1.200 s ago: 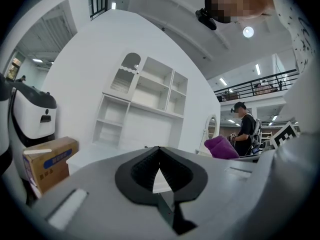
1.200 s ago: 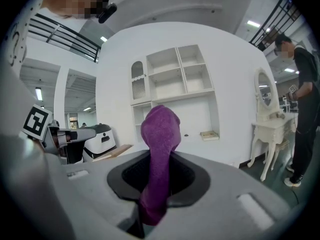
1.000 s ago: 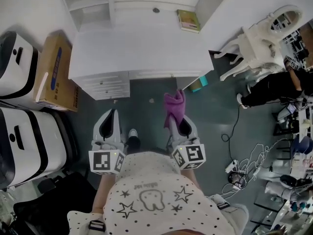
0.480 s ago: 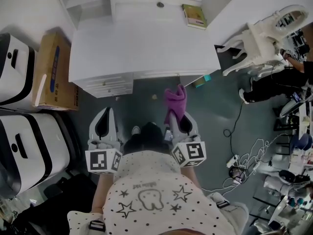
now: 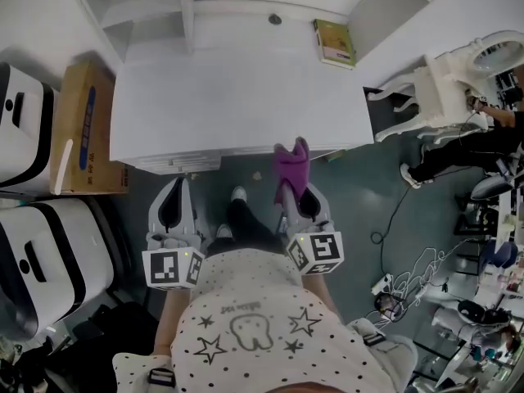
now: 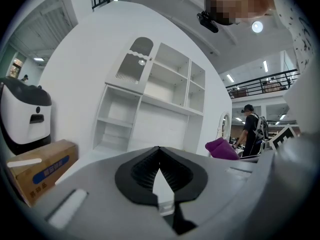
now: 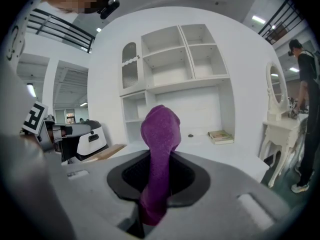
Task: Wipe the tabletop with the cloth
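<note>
Holding the purple cloth (image 5: 291,169) pinched in our right gripper (image 5: 296,210), we are just short of the white tabletop (image 5: 237,97); our left gripper (image 5: 173,210) is closed on nothing. The floppy cloth may fold under, and a wide sweep could shove the book (image 5: 334,42).

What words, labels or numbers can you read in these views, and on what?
No text is legible.
Blue print on the cardboard box: too blurred.
Cover of the book on the white desk: too small.
Lettering on the shirt, above a tooth drawing: too blurred.
Cubes on the left gripper and right gripper: square markers, no words.
The purple cloth: no print.
</note>
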Available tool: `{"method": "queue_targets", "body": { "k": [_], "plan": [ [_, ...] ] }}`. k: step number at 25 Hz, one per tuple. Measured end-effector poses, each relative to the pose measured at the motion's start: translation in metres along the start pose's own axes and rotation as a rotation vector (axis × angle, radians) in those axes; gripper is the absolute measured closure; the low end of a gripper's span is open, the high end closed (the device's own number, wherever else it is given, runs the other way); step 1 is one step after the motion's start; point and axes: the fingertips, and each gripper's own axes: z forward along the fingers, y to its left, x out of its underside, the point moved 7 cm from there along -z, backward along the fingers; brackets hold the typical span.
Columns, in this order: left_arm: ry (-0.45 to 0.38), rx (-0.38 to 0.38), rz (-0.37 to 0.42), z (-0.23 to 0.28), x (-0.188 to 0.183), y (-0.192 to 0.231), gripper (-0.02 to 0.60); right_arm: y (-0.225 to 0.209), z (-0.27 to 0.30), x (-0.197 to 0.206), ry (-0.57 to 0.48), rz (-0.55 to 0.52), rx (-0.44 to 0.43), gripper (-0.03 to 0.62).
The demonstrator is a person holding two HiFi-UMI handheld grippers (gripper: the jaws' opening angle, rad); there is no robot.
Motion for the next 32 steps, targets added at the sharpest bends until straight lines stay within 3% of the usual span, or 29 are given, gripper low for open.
{"method": "queue_targets", "body": {
  "k": [7,16,32],
  "plan": [
    [-0.047,-0.033,0.01,0.061,-0.02,0.0,0.588,-0.041,0.059,-0.037,-0.024,-0.028,-0.021,0.519],
    [-0.035,-0.025,0.007,0.097,-0.017,0.003,0.588,-0.058,0.093,-0.042,-0.001,-0.009,-0.009,0.519],
    [0.007,0.113,-0.001,0.16,-0.048,0.056,0.588,-0.024,0.14,-0.065,-0.008,0.053,0.089,0.519]
  ]
}}
